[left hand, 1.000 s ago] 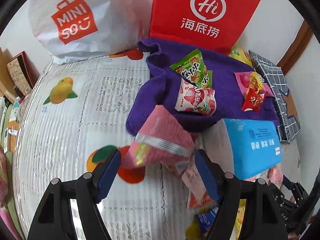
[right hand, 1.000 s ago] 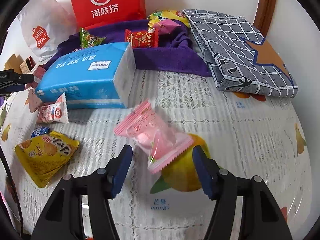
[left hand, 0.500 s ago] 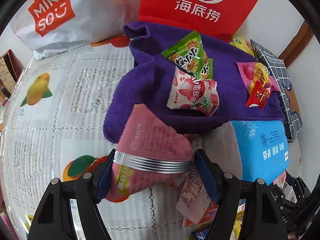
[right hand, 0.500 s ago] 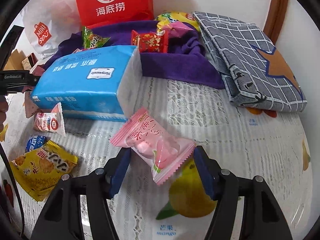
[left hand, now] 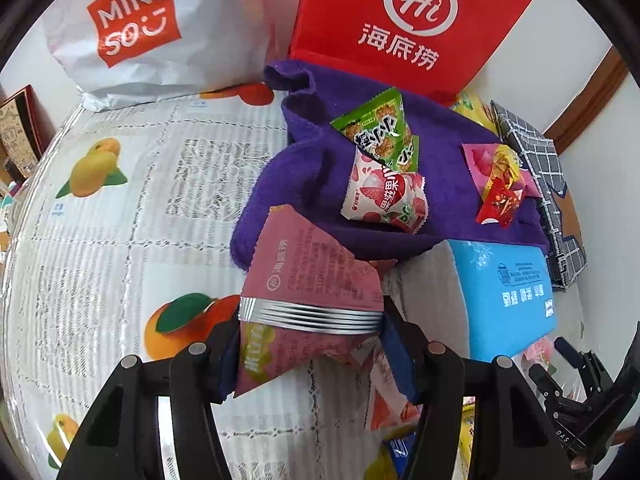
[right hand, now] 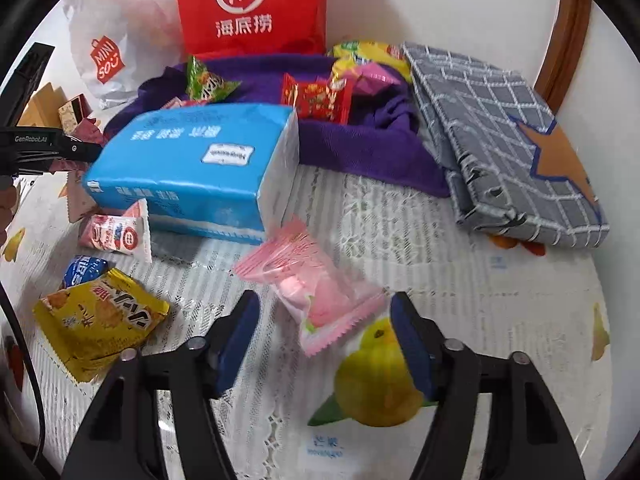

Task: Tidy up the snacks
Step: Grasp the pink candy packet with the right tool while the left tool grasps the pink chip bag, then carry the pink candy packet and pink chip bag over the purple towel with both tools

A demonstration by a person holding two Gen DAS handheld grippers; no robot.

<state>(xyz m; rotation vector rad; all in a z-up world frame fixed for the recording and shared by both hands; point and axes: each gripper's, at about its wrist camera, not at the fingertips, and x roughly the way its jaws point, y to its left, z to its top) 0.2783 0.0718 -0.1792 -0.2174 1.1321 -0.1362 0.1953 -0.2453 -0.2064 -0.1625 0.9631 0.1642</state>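
Yellow snack packet (right hand: 98, 320), right view only

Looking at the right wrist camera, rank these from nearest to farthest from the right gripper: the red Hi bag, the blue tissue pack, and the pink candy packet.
1. Pink candy packet: lying loose between the opening jaws of the right gripper.
2. Blue tissue pack: beyond it, to the left.
3. Red Hi bag: at the back, against the wall.
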